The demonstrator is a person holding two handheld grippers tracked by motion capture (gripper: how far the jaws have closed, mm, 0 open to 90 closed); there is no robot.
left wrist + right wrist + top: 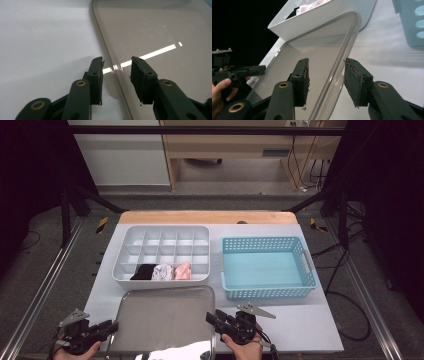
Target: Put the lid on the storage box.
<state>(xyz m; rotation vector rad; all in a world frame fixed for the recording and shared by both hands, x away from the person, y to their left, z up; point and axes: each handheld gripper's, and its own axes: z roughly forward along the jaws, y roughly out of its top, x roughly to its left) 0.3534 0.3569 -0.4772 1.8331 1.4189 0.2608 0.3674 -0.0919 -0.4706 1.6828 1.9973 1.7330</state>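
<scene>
High view showed the steel tray (165, 317) between both grippers: left gripper (111, 325) and right gripper (212, 318) each stood open, jaws straddling its opposite long rims.

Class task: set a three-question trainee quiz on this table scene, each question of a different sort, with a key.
1. True or false: both tools, the left tool and the right tool, stand open astride opposite rims of the metal tray.
2. Which holds folded cloths? A) blue basket B) white divided organizer C) metal tray
3. Fill in: the cloths are black, white and ____.

Key: 1 true; 2 B; 3 pink.
</scene>
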